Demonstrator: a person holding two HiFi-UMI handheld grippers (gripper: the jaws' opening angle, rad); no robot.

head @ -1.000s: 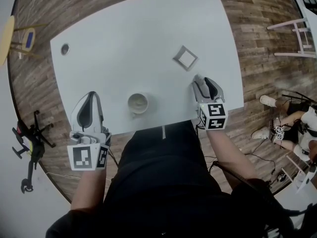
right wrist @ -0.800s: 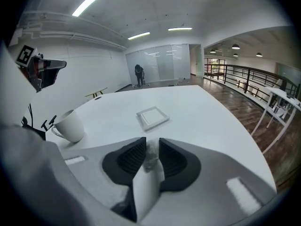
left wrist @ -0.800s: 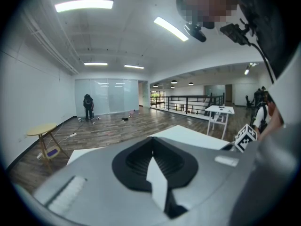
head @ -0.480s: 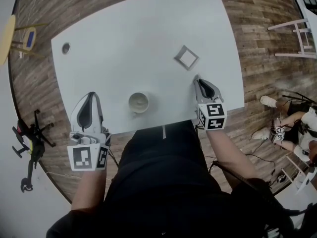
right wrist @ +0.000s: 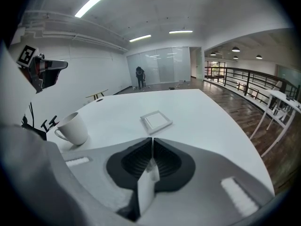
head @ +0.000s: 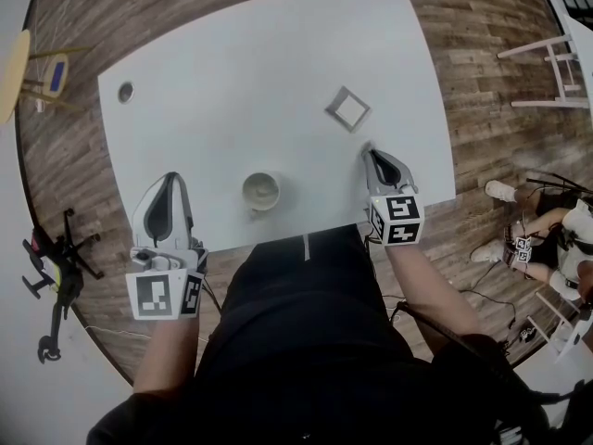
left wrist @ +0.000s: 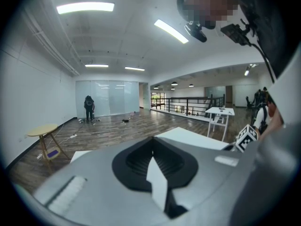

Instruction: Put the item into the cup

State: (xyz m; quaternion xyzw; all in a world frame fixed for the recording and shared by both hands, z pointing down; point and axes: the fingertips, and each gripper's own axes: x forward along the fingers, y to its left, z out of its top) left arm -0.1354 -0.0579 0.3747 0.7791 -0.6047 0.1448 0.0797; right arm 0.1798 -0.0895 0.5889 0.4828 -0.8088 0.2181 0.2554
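Observation:
A white cup stands near the front edge of the white table; the right gripper view shows the cup upright with its handle to the left. The item, a flat white square tile, lies beyond my right gripper and apart from it, and in the right gripper view the tile sits straight ahead of that gripper. Its jaws have just been closing and now meet with nothing between them. My left gripper hovers at the table's near left corner, left of the cup, and its own view shows that gripper shut and empty.
A small round hole marks the table's far left corner. On the wooden floor are a drone at left, a yellow stool, a white chair at right and a seated person.
The right gripper's jaws went from wide open to shut, with nothing taken hold of. Neither hand moved; cup and tile stayed in place.

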